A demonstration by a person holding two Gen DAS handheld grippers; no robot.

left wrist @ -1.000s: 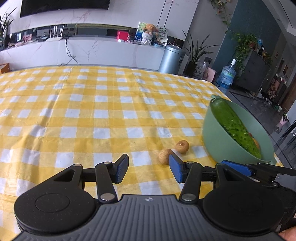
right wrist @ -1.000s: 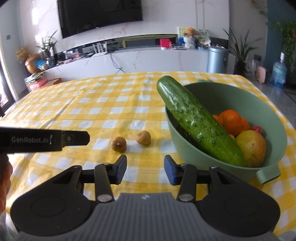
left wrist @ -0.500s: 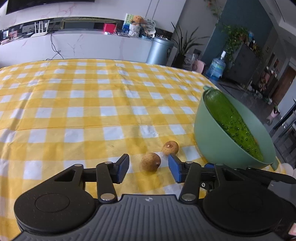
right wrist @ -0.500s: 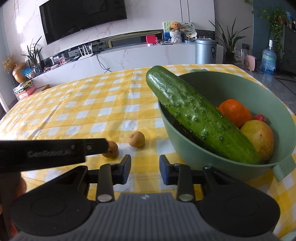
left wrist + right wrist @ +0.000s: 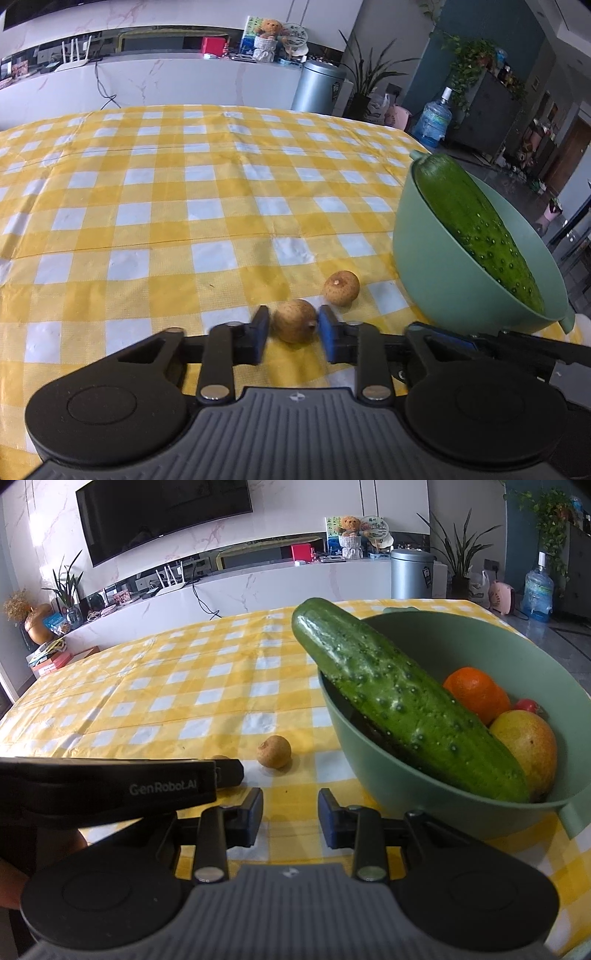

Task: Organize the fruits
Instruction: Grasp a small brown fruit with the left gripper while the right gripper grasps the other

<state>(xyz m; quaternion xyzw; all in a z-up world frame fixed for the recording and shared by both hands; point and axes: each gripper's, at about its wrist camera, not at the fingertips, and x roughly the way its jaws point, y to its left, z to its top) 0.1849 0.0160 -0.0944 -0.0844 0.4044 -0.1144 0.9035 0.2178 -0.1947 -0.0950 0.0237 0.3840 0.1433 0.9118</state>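
Two small brown round fruits lie on the yellow checked cloth left of a green bowl point(image 5: 424, 266). My left gripper point(image 5: 293, 326) is shut on the nearer brown fruit point(image 5: 291, 319), its blue pads pressing both sides. The other brown fruit point(image 5: 341, 288) sits free just beyond it. In the right wrist view, my right gripper point(image 5: 290, 805) hovers in front of the bowl point(image 5: 369, 753), jaws narrowly open with only cloth between them. The bowl holds a cucumber point(image 5: 399, 698), an orange point(image 5: 476, 694) and a yellow-red mango point(image 5: 528, 738). The free fruit point(image 5: 274, 752) lies ahead.
The left tool's black housing point(image 5: 110, 786) crosses the lower left of the right wrist view, with a hand point(image 5: 11, 882) below it. The checked tablecloth point(image 5: 184, 221) stretches far and left. The bowl stands near the table's right edge. A grey bin point(image 5: 319, 86) stands beyond the table.
My left gripper moved forward and down onto the nearer brown fruit and closed on it. The right gripper's jaws narrowed a little; it stayed in place.
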